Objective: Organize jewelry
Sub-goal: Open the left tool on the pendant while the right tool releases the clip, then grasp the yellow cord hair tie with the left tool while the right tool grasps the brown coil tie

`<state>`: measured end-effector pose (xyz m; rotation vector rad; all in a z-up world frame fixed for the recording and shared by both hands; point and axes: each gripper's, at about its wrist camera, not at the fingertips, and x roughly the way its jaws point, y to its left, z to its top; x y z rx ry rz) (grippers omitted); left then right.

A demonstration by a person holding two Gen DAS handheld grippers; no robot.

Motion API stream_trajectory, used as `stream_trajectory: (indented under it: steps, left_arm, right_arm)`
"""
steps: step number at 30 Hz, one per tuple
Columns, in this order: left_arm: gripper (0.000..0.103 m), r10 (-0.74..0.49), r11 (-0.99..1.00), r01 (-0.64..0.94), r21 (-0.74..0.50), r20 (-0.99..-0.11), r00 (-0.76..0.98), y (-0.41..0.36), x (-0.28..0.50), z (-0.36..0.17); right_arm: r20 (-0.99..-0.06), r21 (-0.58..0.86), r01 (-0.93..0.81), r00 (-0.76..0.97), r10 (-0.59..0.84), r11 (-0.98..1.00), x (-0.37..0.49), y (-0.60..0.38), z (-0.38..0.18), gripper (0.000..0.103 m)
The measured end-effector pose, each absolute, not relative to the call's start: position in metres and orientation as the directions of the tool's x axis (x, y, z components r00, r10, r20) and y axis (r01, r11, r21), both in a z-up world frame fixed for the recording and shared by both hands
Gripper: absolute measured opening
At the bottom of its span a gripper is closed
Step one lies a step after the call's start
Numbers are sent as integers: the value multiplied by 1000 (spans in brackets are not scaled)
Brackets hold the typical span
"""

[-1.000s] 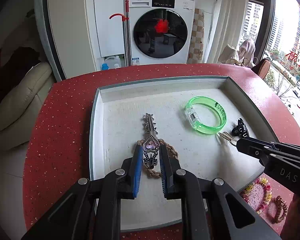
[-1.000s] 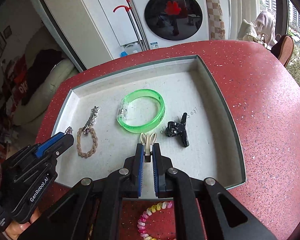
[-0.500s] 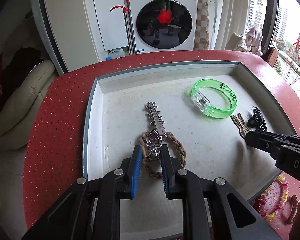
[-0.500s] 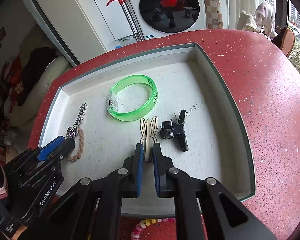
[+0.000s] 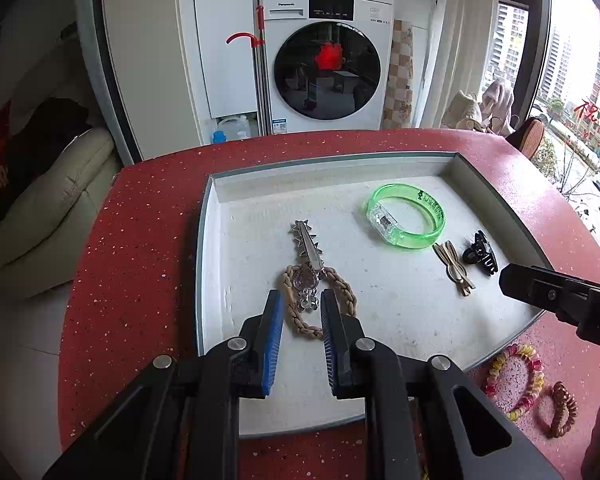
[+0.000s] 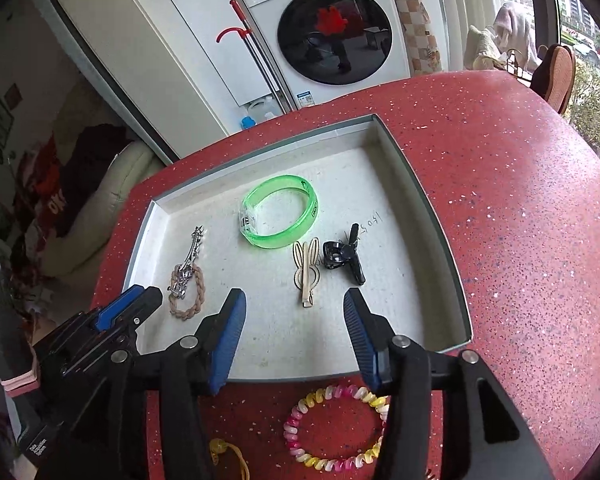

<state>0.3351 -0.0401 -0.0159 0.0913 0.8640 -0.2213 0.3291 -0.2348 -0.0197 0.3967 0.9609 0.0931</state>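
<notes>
1. The right gripper (image 6: 296, 304) stands with its jaws spread; they have just been opening, and nothing is between the pads now. The wooden rabbit clip (image 6: 307, 270) lies flat on the tray floor just ahead of the fingertips, apart from both of them.

2. The rabbit clip's long axis runs nearly straight away from the right gripper, ears at the far end and the squared tail toward the tool. It is just beside the black claw clip (image 6: 342, 258) on its right, and the green bangle (image 6: 278, 212) lies just beyond its ears.

3. The left gripper (image 5: 300, 306) has its jaws only narrowly parted. The heart charm (image 5: 305, 280) at the end of the silver spiked hair clip (image 5: 308, 242) sits between the blue pads, but I cannot tell whether they press on it; a gap seems to show on each side. The clip rests across a braided brown ring (image 5: 320, 300), long axis pointing away from the left gripper.

4. All five pieces lie inside the white tray (image 6: 420, 208) on the red speckled table (image 6: 520, 220).

5. Still outside the tray, on the table at the near edge, are a pink-and-yellow coil hair tie (image 6: 336, 428), a yellow band (image 6: 228, 456) and a brown coil tie (image 5: 560, 412). The coil hair tie lies directly below the right gripper, so that hand looks the nearer one for it.
</notes>
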Motion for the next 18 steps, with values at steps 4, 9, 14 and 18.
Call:
stream_trajectory:
  steps: [4,9,14,18]
  left_arm:
    - [103,-183,973,225,-47,-753,632,-32,325,-6]
    - [103,-182,972,235,-27,-717,673,-25,306,7]
    - [103,-174,973,228,-18,-704,689,-16,285,14]
    - [103,-179,975,220,-34,-710,681,-11,271,15]
  right_arm:
    - [-772,378,96,582,256,921,317,-236,-16,61]
    - [-761,394,99,594,263,914,300,-240,-9,81]
    - [-734,415,107,625,264,903,279,-246,-1,87]
    - [-700,380,102,682,214,919,257,-246,10,103]
